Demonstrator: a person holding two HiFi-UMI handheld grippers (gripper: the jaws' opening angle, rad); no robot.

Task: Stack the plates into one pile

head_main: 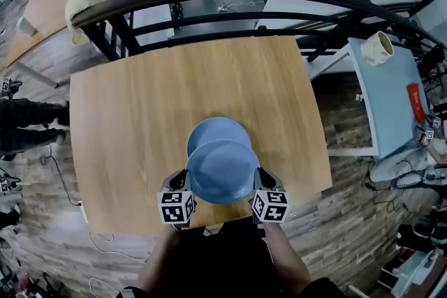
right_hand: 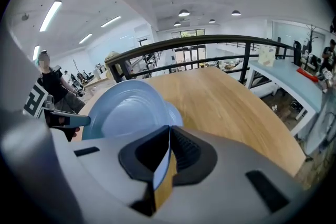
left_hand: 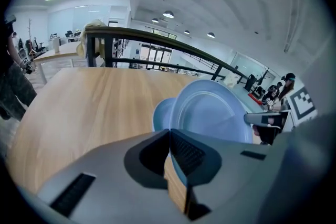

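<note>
Left gripper point(left_hand: 169, 139) is closed on the left rim of a light blue round plate point(head_main: 223, 171), and the right gripper point(right_hand: 169, 139) is closed on the opposite rim, so the plate hangs between two thin pinches. It is lifted over the near part of the pale wooden table point(head_main: 133, 122). Its far side overlaps a second light blue plate point(head_main: 215, 126) that lies flat on the wood.

The danger I see is the grip: if one hand goes faster or rolls more than the other, the rim can slide out of the pads. The plate would then drop on the lower one. A release off centre would leave a crooked pile close to the table edge.
</note>
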